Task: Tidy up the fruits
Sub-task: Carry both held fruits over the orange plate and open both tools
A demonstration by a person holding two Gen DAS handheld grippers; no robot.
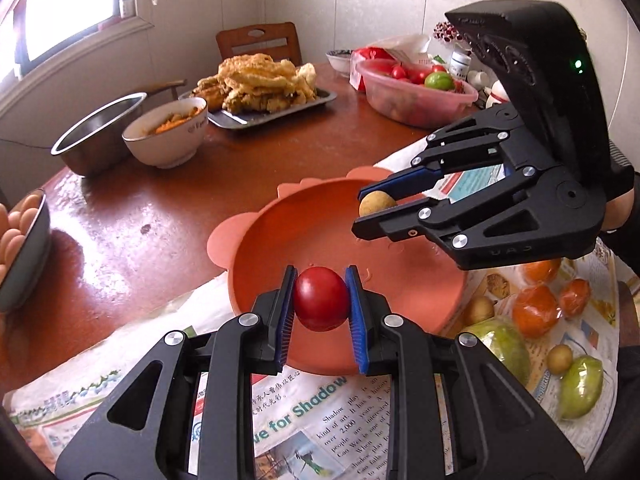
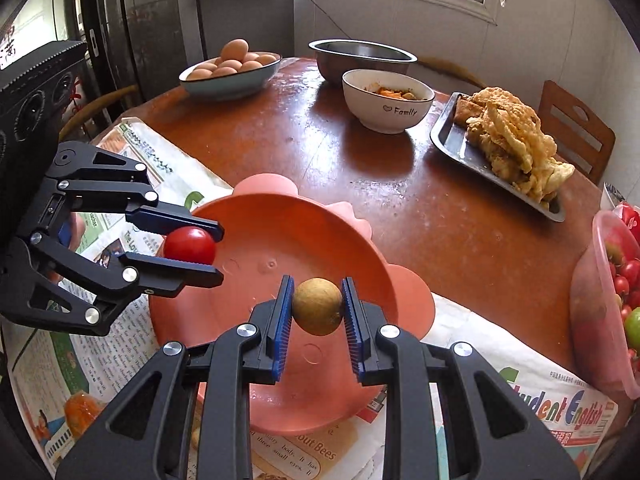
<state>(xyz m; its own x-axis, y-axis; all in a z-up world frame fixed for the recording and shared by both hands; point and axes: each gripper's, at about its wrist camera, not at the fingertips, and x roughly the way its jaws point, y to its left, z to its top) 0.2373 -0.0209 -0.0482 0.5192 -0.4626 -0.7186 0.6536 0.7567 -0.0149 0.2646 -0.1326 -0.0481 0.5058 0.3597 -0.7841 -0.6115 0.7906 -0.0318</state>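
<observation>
My left gripper (image 1: pixel 320 304) is shut on a red cherry tomato (image 1: pixel 321 299), held above the near rim of a salmon-pink plastic bowl (image 1: pixel 280 256). The right gripper (image 2: pixel 317 308) is shut on a small round tan-brown fruit (image 2: pixel 318 306) over the same bowl (image 2: pixel 280 220). In the left wrist view the right gripper (image 1: pixel 366 210) pinches the tan fruit (image 1: pixel 375 204) above the bowl's far right edge. In the right wrist view the left gripper (image 2: pixel 214 250) holds the tomato (image 2: pixel 189 246) at the bowl's left rim. The bowl's inside looks bare.
Newspaper (image 1: pixel 320 412) lies under the bowl, with oranges (image 1: pixel 534 310), green fruits (image 1: pixel 580 386) and small tan fruits (image 1: pixel 559 358) at the right. On the table stand a pink tub of tomatoes (image 1: pixel 416 92), a tray of fried food (image 2: pixel 508 148), a white bowl (image 2: pixel 386 100), a steel bowl (image 2: pixel 360 58) and an egg bowl (image 2: pixel 230 70).
</observation>
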